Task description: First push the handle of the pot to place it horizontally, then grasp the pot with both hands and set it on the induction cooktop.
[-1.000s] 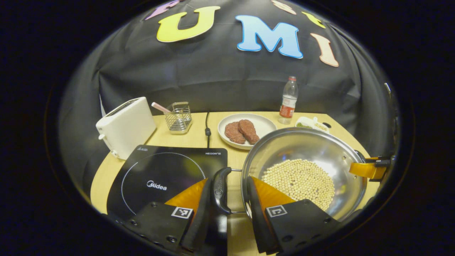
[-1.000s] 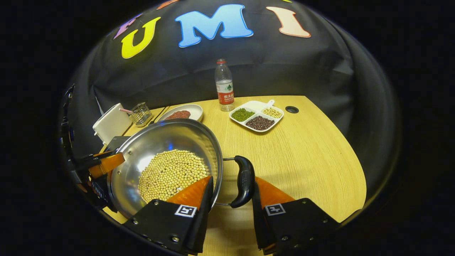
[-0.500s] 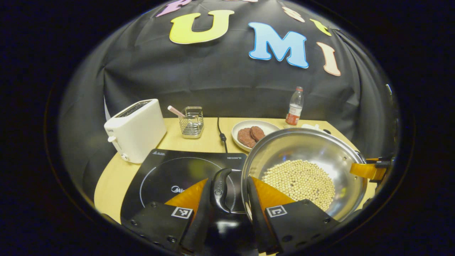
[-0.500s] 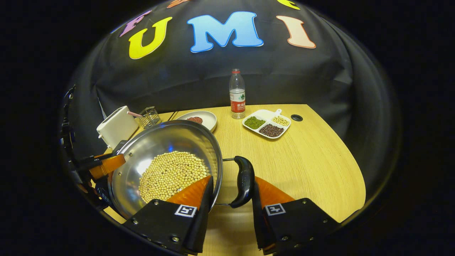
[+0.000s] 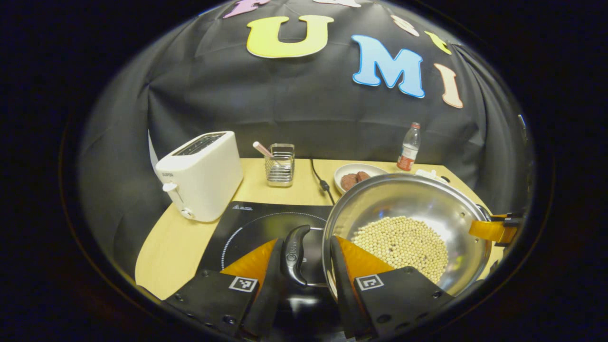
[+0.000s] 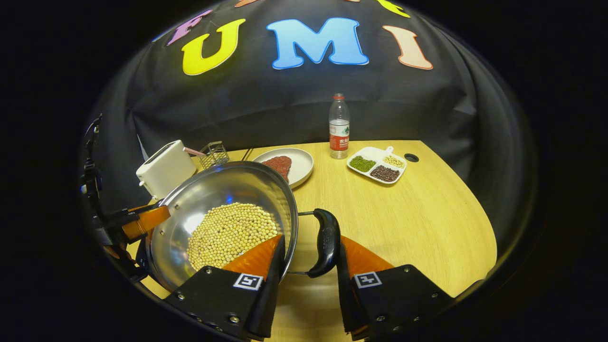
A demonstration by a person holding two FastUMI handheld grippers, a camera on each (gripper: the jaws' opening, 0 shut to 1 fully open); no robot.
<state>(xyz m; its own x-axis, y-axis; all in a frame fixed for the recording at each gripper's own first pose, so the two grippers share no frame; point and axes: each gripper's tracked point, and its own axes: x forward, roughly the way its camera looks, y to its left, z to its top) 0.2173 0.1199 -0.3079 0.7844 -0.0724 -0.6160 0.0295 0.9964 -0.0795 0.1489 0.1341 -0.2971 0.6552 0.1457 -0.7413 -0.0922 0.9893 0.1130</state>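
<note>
Silver pot [image 5: 418, 199], black handles [image 5: 295, 254]

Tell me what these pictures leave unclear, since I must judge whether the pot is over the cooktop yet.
- Left gripper view: the pot and the left tool cover much of the induction cooktop, so the pot's underside and any gap below are hidden.
- Right gripper view: the pot hides the cooktop; the right tool hides the near rim.
- Left gripper view: the divided dish behind the pot is barely visible.
</note>
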